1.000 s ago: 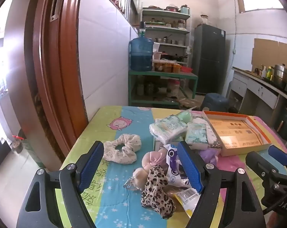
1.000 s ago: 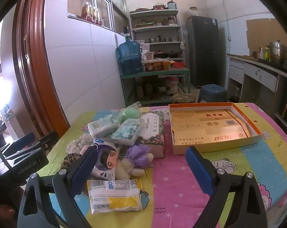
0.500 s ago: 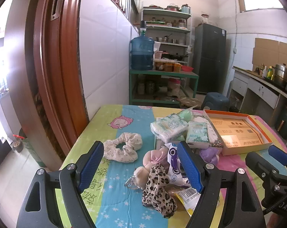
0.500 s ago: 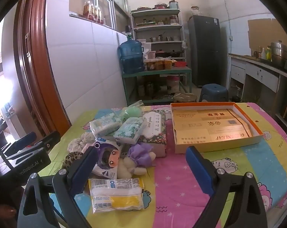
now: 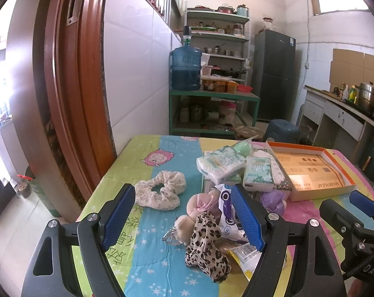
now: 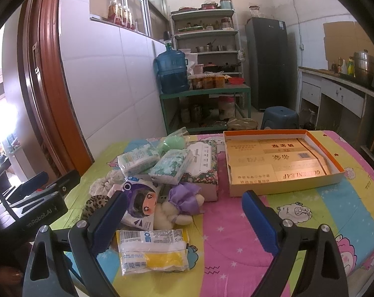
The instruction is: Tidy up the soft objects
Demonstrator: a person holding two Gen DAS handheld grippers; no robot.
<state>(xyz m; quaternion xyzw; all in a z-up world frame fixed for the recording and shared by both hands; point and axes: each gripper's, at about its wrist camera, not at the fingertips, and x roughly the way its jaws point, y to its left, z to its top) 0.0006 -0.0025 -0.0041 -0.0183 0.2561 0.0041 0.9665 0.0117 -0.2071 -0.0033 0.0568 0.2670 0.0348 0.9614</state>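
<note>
A pile of soft things lies on the colourful cloth-covered table: a cream scrunchie, a leopard scrunchie, a pink bow plush, tissue packs, a purple bow plush and a yellow-white packet. An open orange-rimmed box lies to the right. My left gripper is open above the leopard scrunchie. My right gripper is open near the packet. Both are empty.
A floral tissue box and a cartoon-printed bag lie in the pile. A brown door frame and tiled wall stand left of the table. A green shelf with a water jug, a fridge and a blue stool stand beyond.
Both views have shifted slightly. The objects on the table have not moved and both grippers stay open.
</note>
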